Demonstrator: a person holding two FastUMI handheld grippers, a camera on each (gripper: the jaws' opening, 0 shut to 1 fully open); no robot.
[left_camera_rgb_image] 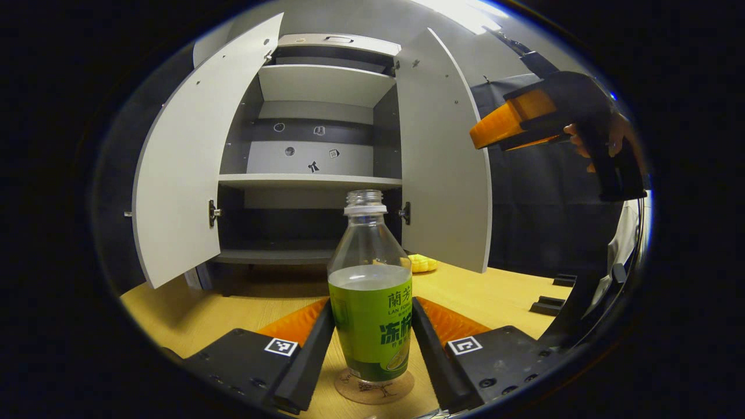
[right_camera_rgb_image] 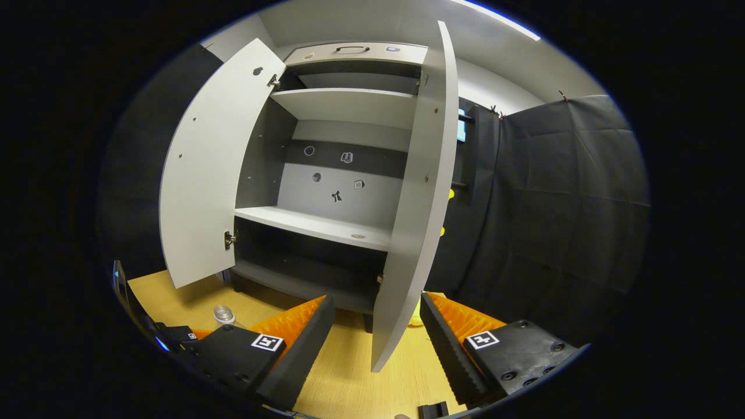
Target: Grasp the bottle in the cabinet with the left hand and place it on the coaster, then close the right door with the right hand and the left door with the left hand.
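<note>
A clear bottle (left_camera_rgb_image: 371,291) with a green label and no cap stands upright on a round cork coaster (left_camera_rgb_image: 375,389) on the wooden table. My left gripper (left_camera_rgb_image: 372,317) is shut on the bottle at label height, both fingers against its sides. The grey cabinet (left_camera_rgb_image: 317,180) stands behind it with its left door (left_camera_rgb_image: 192,163) and right door (left_camera_rgb_image: 445,157) swung open. My right gripper (right_camera_rgb_image: 377,302) is open, and the front edge of the right door (right_camera_rgb_image: 419,192) stands just ahead between its fingers. A hand holds the right gripper (left_camera_rgb_image: 506,125) in the air beside that door.
The cabinet shelves (right_camera_rgb_image: 317,224) are bare. A small yellow object (left_camera_rgb_image: 423,263) lies on the table (left_camera_rgb_image: 500,297) behind the right door. The bottle's mouth (right_camera_rgb_image: 223,314) shows low on the left in the right gripper view. Black cloth hangs to the right.
</note>
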